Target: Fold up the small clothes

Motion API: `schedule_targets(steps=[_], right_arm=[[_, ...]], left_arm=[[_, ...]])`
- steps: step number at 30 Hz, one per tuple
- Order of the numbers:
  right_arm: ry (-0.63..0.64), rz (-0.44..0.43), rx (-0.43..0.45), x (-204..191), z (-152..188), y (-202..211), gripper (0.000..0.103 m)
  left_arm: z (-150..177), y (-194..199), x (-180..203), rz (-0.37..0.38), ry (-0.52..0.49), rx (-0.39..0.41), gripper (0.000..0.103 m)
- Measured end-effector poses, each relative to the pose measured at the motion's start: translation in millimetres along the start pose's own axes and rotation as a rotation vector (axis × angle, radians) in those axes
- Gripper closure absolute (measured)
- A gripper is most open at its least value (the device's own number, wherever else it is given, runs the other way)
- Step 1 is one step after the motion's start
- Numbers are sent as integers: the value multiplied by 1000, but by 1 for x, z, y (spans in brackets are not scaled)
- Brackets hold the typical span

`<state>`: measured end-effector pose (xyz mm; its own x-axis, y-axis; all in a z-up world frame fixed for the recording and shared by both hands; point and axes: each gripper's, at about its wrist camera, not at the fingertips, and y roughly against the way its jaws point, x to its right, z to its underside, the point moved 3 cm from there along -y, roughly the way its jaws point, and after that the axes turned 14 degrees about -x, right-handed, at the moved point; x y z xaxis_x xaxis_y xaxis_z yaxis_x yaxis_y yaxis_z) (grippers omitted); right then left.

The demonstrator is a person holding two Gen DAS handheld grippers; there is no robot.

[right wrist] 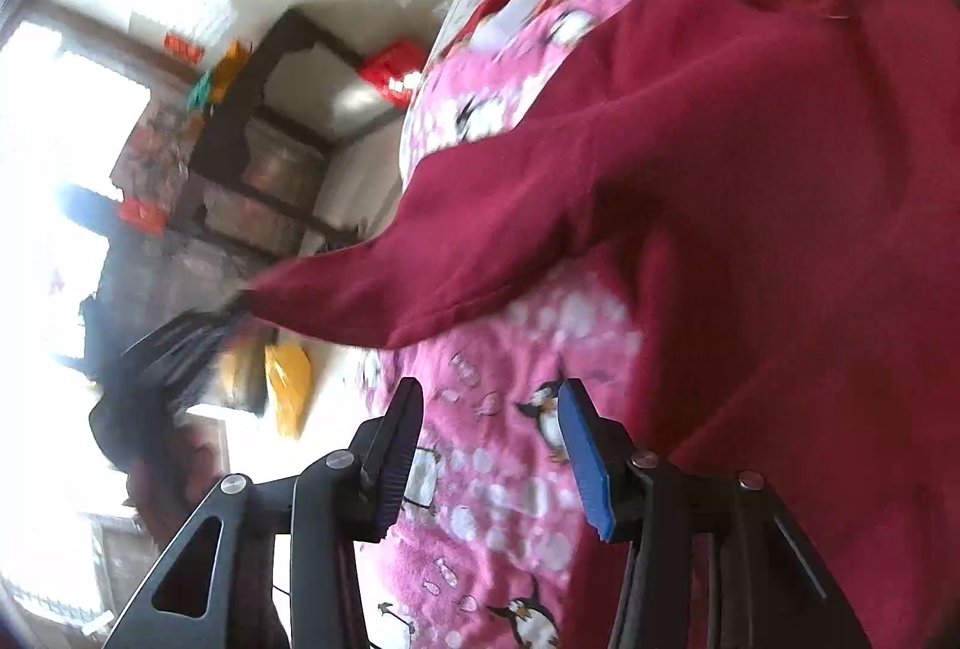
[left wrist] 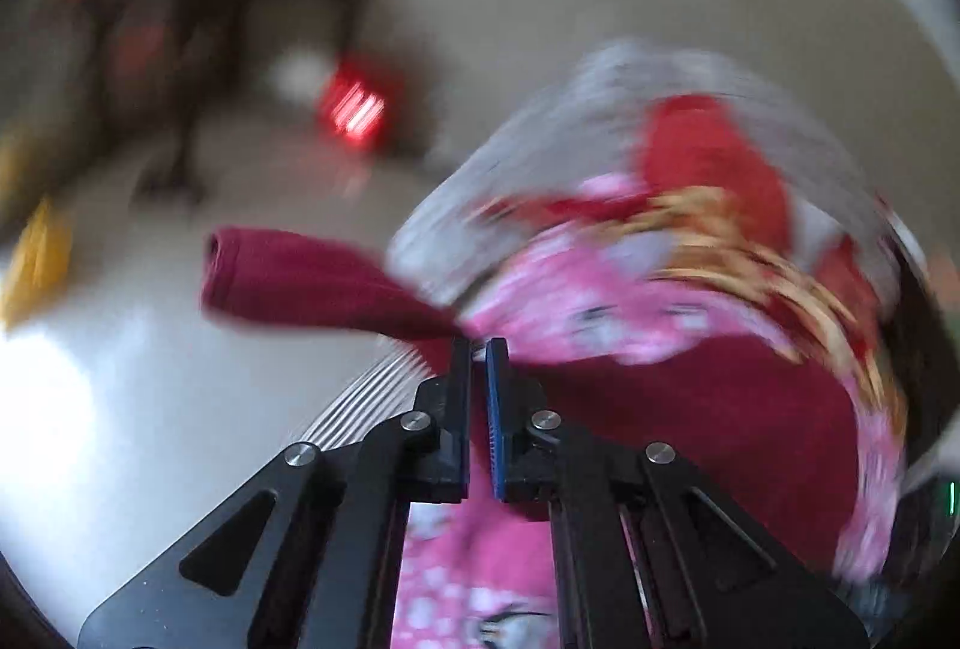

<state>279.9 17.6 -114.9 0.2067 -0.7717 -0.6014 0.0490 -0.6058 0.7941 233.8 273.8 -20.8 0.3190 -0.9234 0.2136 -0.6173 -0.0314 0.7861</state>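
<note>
The left gripper (left wrist: 478, 346) has its jaws clenched on the maroon garment (right wrist: 750, 156), which lies on the pink penguin blanket (right wrist: 480, 499). The right gripper (right wrist: 489, 397) holds its jaws released above the blanket, the garment's body at 2 o'clock. The fabric looks soft, light and limp; grasp the sleeve (left wrist: 288, 277) at its cuff or along a hem.

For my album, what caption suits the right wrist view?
Open right gripper poised over a penguin blanket beside a maroon garment.

The left gripper (left wrist: 478, 349) is pinched tight on the maroon garment (left wrist: 690, 421), one sleeve (left wrist: 300, 277) flung out to the left over the pale floor (left wrist: 180, 379). Pink penguin-print blanket (left wrist: 588, 301) underneath, everything smeared with motion blur.
</note>
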Motion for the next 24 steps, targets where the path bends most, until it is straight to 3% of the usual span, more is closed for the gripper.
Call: schedule_targets(steps=[3, 5, 7, 10, 13, 14, 17, 19, 21, 22, 23, 24], right_arm=[[-62, -37, 73, 28, 12, 35, 57], [-111, -46, 129, 54, 25, 62, 57], [-160, -43, 177, 82, 41, 86, 57], [-261, -75, 236, 134, 72, 117, 57], [-356, -56, 249, 173, 98, 131, 57], [-366, -63, 250, 181, 103, 133, 57], [-363, -106, 228, 184, 111, 127, 47], [-310, -88, 196, 171, 103, 117, 46], [-245, -77, 167, 155, 92, 107, 46], [-221, -82, 155, 147, 86, 101, 46], [-196, -92, 141, 138, 79, 94, 46], [-167, -98, 128, 126, 73, 87, 46]], left_arm=[[25, 35, 87, 97, -321, 88, 100], [63, 46, 145, 157, -528, 87, 100], [114, 44, 192, 208, -708, 44, 100], [186, 16, 231, 273, -874, -117, 100], [209, -17, 222, 343, -775, -311, 99], [206, -30, 207, 378, -678, -400, 99], [182, -57, 156, 360, -387, -524, 99], [158, -61, 119, 321, -243, -502, 93], [129, -60, 75, 199, -124, -419, 74], [114, -60, 52, 131, -73, -377, 53], [97, -61, 25, 54, -14, -323, 38], [88, -62, 6, -1, 23, -290, 37]])
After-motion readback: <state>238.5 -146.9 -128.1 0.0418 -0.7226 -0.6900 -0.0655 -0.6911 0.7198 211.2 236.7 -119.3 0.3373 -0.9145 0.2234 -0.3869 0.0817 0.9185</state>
